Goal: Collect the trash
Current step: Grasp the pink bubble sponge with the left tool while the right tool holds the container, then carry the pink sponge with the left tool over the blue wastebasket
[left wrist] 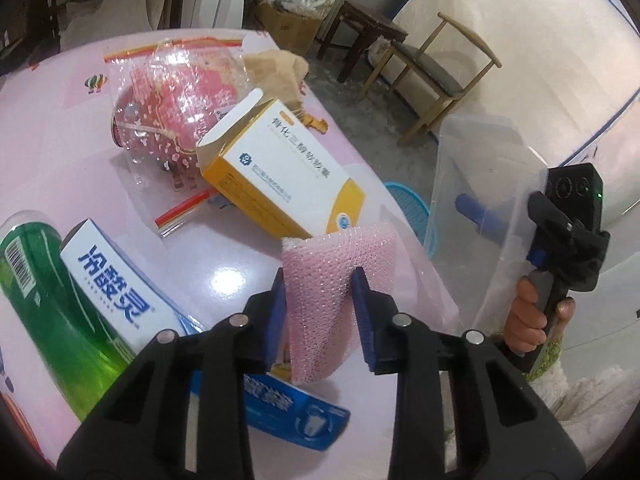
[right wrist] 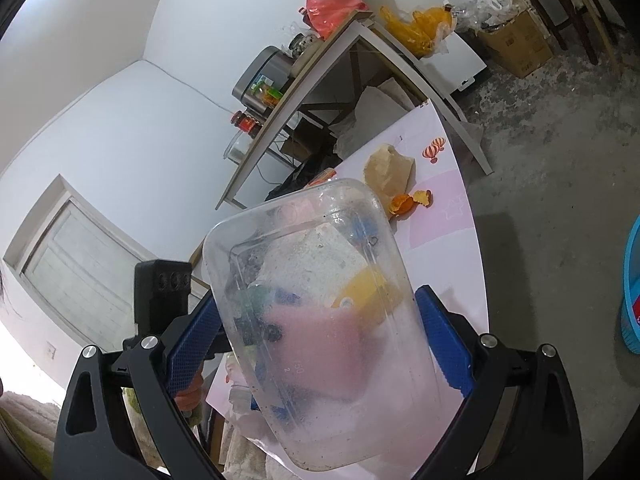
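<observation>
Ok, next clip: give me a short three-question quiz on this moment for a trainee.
1. True or false: the left gripper has the pink bubble wrap between its fingers.
2. What does the right gripper hold?
A. green can
B. clear plastic container
C. yellow and white box
3. Name the fruit scrap lying on the pink table next to the crumpled brown paper.

Key:
1. True.
2. B, the clear plastic container.
3. Orange peel.

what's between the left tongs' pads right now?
A piece of pink bubble wrap, pinched between the left tongs above the table. Left wrist view shows it.
</observation>
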The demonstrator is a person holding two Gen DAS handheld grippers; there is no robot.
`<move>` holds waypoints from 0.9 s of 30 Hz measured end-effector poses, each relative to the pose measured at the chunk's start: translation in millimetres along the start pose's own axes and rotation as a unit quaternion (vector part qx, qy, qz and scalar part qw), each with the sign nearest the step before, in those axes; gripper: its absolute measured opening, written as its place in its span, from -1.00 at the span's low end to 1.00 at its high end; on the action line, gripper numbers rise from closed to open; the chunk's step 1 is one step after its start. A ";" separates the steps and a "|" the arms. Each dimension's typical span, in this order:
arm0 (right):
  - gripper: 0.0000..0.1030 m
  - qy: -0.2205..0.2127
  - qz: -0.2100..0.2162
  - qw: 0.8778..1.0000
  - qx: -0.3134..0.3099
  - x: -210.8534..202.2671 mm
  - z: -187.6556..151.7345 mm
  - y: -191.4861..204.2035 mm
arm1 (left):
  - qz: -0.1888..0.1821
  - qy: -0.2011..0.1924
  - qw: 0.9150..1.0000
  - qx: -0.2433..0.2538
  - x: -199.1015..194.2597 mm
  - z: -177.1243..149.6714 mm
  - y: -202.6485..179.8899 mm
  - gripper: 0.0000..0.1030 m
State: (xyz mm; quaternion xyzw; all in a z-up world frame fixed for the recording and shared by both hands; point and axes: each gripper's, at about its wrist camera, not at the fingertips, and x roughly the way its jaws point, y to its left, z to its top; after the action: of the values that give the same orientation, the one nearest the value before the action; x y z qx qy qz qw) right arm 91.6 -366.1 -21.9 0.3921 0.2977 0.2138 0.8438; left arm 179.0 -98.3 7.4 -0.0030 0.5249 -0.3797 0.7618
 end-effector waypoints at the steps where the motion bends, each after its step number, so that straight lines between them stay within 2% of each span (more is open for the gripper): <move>1: 0.79 -0.002 0.000 1.000 -0.001 -1.1 0.2 1.2 | -0.001 -0.006 1.000 0.000 -4.4 -2.9 -1.4 -0.43; 13: 0.79 -0.010 -0.007 1.000 -0.017 -17.9 0.2 19.7 | 0.017 -0.096 0.995 -0.016 -48.7 -38.0 -21.0 -0.45; 19: 0.79 -0.019 -0.012 0.999 -0.024 -26.3 1.4 29.7 | 0.014 -0.117 0.993 -0.031 -53.5 -40.2 -23.3 -0.45; 27: 0.79 -0.034 -0.021 0.999 -0.027 -39.1 1.1 36.0 | 0.023 -0.138 0.990 -0.021 -61.7 -35.8 -27.8 -0.45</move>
State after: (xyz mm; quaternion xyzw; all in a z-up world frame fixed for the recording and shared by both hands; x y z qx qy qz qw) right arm 59.1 -368.3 20.1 0.3703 0.2709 0.1900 0.8680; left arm 124.4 -68.0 51.7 -0.0592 0.4222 -0.3474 0.8352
